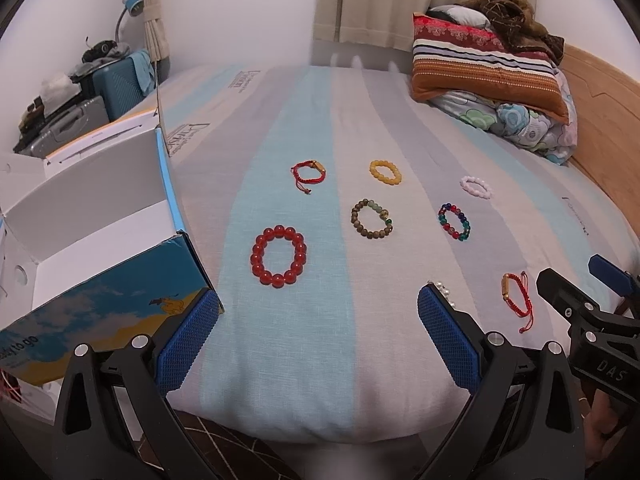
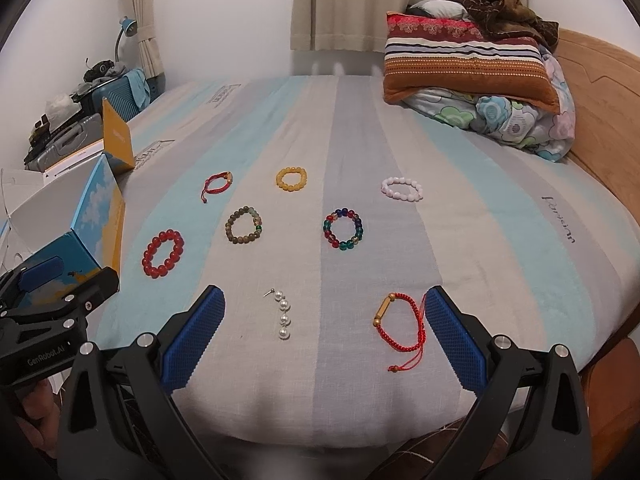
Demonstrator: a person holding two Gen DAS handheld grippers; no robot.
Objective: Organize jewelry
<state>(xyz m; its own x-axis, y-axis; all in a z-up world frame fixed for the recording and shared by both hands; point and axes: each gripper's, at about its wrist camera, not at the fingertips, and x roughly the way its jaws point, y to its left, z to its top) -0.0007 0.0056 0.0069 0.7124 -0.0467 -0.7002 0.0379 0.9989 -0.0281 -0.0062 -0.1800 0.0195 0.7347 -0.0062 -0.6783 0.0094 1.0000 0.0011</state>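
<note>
Several bracelets lie on the striped bed sheet (image 2: 360,128): a big red bead one (image 2: 163,254), an olive bead one (image 2: 243,225), a multicolour one (image 2: 343,229), a yellow one (image 2: 291,179), a white one (image 2: 402,188), a small red cord one (image 2: 216,184). A pearl earring (image 2: 283,316) and a red cord bracelet (image 2: 400,322) lie between my right gripper's (image 2: 325,318) open fingers. My left gripper (image 1: 318,320) is open and empty above the bed's near edge, the red bead bracelet (image 1: 279,256) ahead of it. An open box (image 1: 92,220) stands at the left.
A striped pillow (image 2: 468,68) on folded bedding sits at the far right by the wooden headboard (image 2: 600,92). Suitcases (image 1: 116,84) and a lamp (image 1: 130,8) stand beyond the bed's left side. The right gripper (image 1: 580,300) shows at the left view's right edge.
</note>
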